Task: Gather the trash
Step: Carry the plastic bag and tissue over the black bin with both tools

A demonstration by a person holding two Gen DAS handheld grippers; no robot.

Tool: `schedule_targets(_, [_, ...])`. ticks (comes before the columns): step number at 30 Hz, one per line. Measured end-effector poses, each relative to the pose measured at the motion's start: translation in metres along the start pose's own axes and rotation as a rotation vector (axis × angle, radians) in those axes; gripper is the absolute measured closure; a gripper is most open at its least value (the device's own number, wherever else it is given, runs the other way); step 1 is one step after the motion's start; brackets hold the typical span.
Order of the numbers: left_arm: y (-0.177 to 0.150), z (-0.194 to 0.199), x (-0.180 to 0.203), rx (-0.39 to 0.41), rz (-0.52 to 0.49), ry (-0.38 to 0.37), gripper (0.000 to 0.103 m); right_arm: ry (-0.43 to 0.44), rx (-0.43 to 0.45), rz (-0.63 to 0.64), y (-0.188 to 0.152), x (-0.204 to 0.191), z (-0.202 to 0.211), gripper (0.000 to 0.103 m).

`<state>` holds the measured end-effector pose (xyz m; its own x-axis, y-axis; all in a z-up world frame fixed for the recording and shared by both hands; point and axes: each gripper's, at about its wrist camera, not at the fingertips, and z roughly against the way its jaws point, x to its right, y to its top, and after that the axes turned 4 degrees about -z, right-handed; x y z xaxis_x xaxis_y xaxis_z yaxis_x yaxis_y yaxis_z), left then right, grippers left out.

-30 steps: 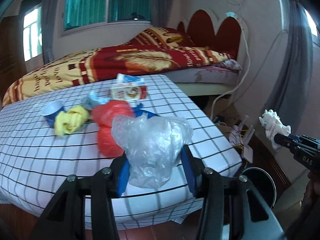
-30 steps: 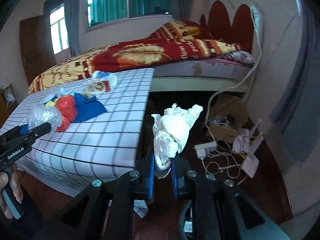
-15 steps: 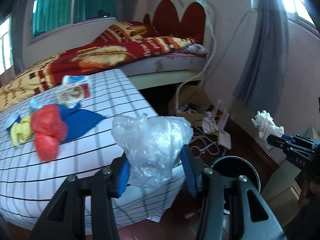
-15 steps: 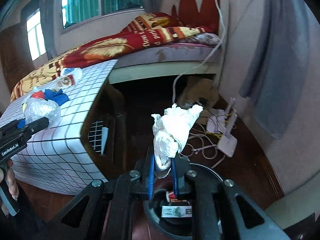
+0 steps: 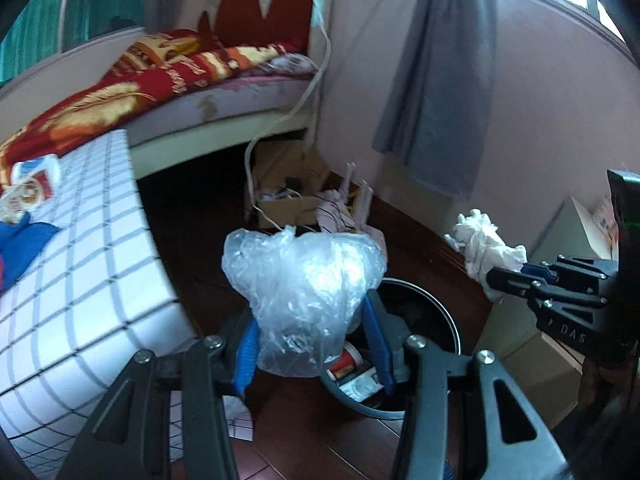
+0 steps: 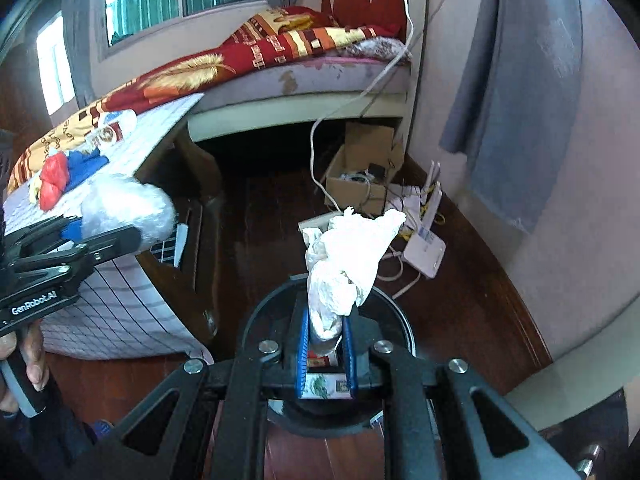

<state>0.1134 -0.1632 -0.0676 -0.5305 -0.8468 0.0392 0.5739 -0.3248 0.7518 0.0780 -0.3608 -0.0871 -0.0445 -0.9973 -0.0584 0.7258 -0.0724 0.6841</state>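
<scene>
My left gripper (image 5: 310, 320) is shut on a crumpled clear plastic bag (image 5: 304, 276), held in the air just left of and above the black trash bin (image 5: 448, 316) on the floor. My right gripper (image 6: 326, 324) is shut on a wad of white tissue (image 6: 348, 256), held directly over the bin (image 6: 256, 312), which holds a cup and wrappers. The right gripper with its tissue (image 5: 486, 248) shows at the right of the left wrist view. The left gripper with the bag (image 6: 128, 210) shows at the left of the right wrist view.
A table with a checked cloth (image 5: 88, 280) stands left of the bin, holding red, blue and yellow trash (image 6: 60, 176) and a carton (image 5: 32, 184). A cardboard box (image 6: 364, 168), cables and a white router (image 6: 426, 250) lie behind the bin. A bed (image 6: 280, 64) stands at the back.
Both grippers have swung right from the table to the bin, still holding the bag and tissue. The right gripper now stands over the bin's opening.
</scene>
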Motion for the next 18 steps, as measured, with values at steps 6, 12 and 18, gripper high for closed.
schedule_targets(6, [-0.007,-0.029,0.020,-0.054,-0.024,-0.049,0.054,0.015,-0.052,-0.022,-0.018,0.012,-0.021,0.087])
schedule_targets(12, [-0.017,-0.057,0.025,-0.124,-0.017,-0.095,0.054,0.031,-0.105,-0.021,-0.034,0.023,-0.045,0.087])
schedule_targets(18, [-0.024,-0.075,0.030,-0.171,-0.017,-0.110,0.054,0.043,-0.168,-0.017,-0.047,0.031,-0.069,0.087])
